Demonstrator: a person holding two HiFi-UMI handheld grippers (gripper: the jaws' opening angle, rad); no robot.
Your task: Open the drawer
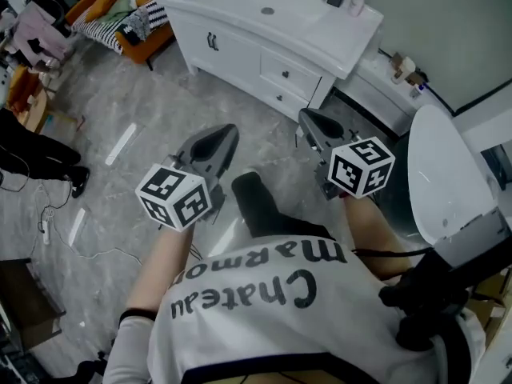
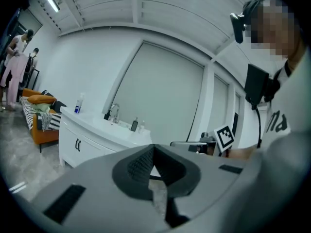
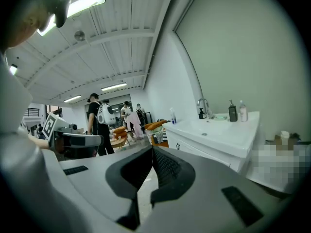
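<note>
While left gripper (image 1: 228, 132) and right gripper (image 1: 307, 118) hover over the floor (image 1: 152, 94), fingers (image 2: 141, 166) pinched together on nothing, the vanity's (image 1: 240, 18) upper drawer (image 1: 290, 76) sits closed, well ahead of them.

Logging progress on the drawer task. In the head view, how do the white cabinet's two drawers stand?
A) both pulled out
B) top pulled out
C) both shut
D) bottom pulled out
C: the upper drawer and lower drawer sit flush in the white cabinet, and the left gripper and right gripper are short of it.
</note>
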